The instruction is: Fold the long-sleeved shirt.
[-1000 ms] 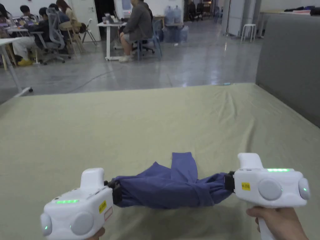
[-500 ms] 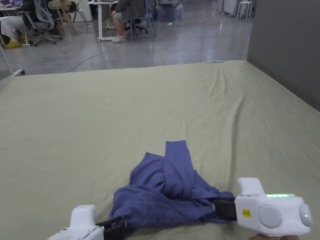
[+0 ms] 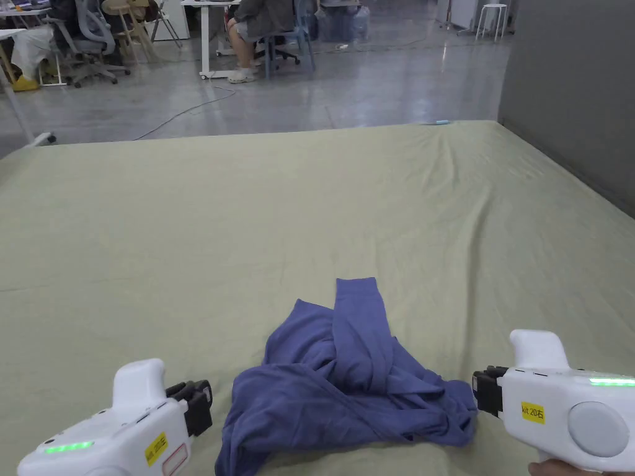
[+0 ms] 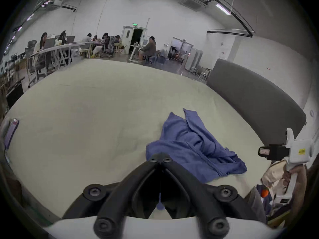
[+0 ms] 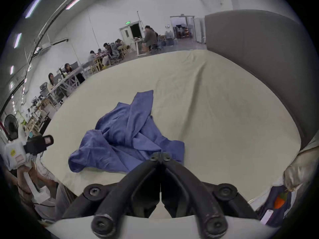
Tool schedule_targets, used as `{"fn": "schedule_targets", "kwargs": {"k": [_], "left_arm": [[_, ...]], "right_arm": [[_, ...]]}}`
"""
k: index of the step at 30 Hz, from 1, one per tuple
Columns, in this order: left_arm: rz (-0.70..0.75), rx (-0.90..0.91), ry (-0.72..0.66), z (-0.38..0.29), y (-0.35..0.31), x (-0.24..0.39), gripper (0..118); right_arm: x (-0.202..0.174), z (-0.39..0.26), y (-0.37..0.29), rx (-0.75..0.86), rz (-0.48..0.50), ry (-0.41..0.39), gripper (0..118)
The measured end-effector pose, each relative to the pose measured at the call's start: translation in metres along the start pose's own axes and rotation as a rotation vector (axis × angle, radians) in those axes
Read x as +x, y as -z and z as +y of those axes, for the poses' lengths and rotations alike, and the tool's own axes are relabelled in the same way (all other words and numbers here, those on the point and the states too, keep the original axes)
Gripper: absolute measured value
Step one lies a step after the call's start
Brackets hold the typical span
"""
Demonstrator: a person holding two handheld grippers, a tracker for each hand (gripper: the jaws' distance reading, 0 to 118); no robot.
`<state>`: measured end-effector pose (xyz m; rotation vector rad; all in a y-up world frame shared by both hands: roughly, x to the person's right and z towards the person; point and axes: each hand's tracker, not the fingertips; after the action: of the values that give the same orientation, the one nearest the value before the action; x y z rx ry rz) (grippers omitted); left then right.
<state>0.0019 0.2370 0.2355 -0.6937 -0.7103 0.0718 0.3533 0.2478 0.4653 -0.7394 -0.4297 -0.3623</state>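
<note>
1. The blue shirt [image 3: 347, 378] lies crumpled on the green sheet [image 3: 310, 204], one sleeve pointing away.
2. The left claw [image 3: 199, 396] sits beside it, jaws together, gripping nothing.
3. The right claw [image 3: 482, 385] likewise, closed and empty.

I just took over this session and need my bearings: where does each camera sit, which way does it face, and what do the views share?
Head view: on the person's head, looking down and forward across the bed at the shirt; left gripper, right gripper.
Left gripper view: behind its own shut jaws, facing the shirt; the right gripper opposite.
Right gripper view: likewise, shirt ahead, left gripper opposite.
All three share the crumpled shirt and bed.
</note>
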Motion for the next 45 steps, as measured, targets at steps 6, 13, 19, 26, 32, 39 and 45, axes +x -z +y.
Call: {"fn": "schedule_targets", "kwargs": {"k": [6, 13, 19, 26, 32, 39, 45], "left_arm": [[0.036, -0.142, 0.071, 0.027, 0.083, -0.006, 112], [0.071, -0.265, 0.086, 0.015, 0.165, -0.013, 108], [-0.003, -0.306, 0.148, 0.001, 0.163, 0.007, 2], [-0.026, -0.153, 0.086, 0.015, 0.113, 0.007, 2], [-0.047, -0.089, 0.059, 0.033, 0.085, 0.005, 2], [-0.081, -0.012, 0.076, 0.054, 0.064, 0.011, 2], [-0.103, 0.248, 0.058, 0.144, 0.017, 0.017, 2]], "right_arm": [[0.0, 0.002, 0.008, -0.018, 0.011, 0.01, 0], [0.011, 0.0, 0.0, -0.036, -0.025, 0.017, 0], [0.021, 0.004, -0.001, -0.043, -0.058, 0.024, 0], [0.023, 0.017, 0.027, -0.098, -0.039, 0.01, 118], [0.009, 0.006, 0.103, -0.298, -0.053, -0.058, 52], [-0.004, 0.029, 0.075, -0.118, 0.022, -0.027, 9], [-0.025, 0.142, 0.011, 0.155, 0.083, -0.081, 9]]}}
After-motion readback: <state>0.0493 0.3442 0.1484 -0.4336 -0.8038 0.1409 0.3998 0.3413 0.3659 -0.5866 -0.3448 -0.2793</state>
